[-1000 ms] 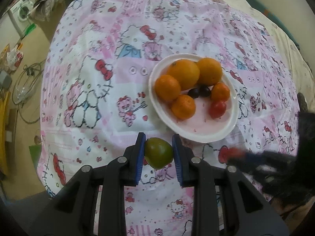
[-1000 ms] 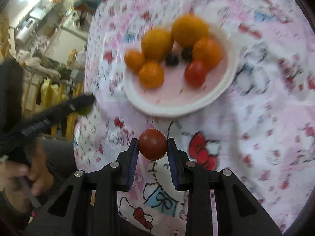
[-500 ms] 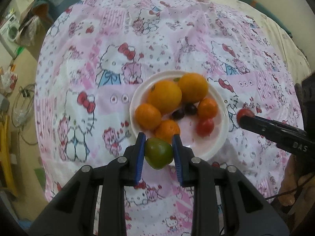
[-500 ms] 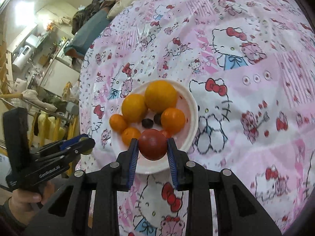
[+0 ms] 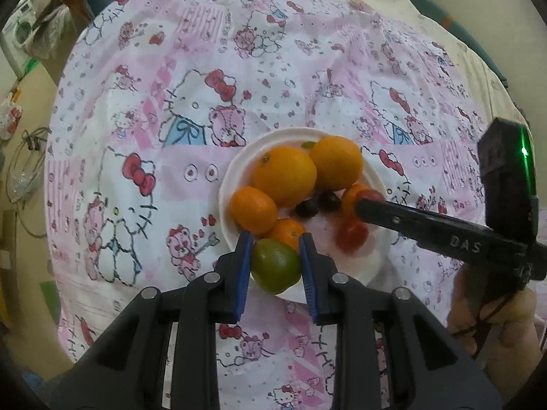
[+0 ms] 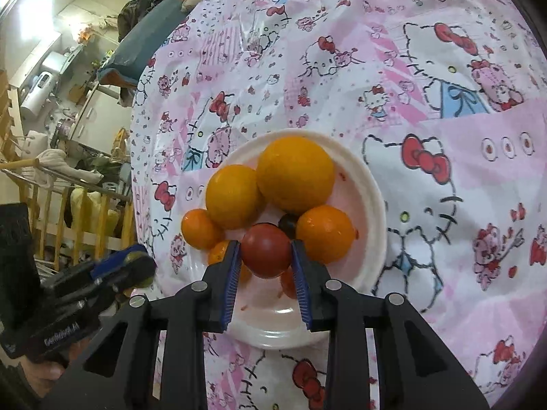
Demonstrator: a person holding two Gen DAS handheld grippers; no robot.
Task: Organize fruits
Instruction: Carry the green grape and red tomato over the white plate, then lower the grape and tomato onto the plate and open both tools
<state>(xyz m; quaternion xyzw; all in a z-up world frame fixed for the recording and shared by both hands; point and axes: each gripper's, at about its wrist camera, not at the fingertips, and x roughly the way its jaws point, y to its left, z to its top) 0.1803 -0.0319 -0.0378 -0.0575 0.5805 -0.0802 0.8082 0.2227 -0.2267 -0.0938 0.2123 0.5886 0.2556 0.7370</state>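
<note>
Hovering over the white plate (image 6: 371, 205), the right gripper (image 6: 266, 266), jaws opening, carries a red tomato (image 6: 266, 254); the left gripper (image 5: 275, 266) clamps a green fruit (image 5: 275, 266) at the plate's near rim. Either could roll off the crowded oranges (image 6: 295, 174).

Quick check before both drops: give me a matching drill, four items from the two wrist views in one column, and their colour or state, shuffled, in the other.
Things:
1. fruit in the left hand-held gripper
2. fruit in the right hand-held gripper
3. two small fruits at the middle of the plate
4. plate

Colour or state:
A. white, lying on the patterned cloth
B. green, held over the plate's near rim
C. dark, almost black, lying among the oranges
D. red, held over the fruit on the plate

Pairs: 1-B, 2-D, 3-C, 4-A
</note>
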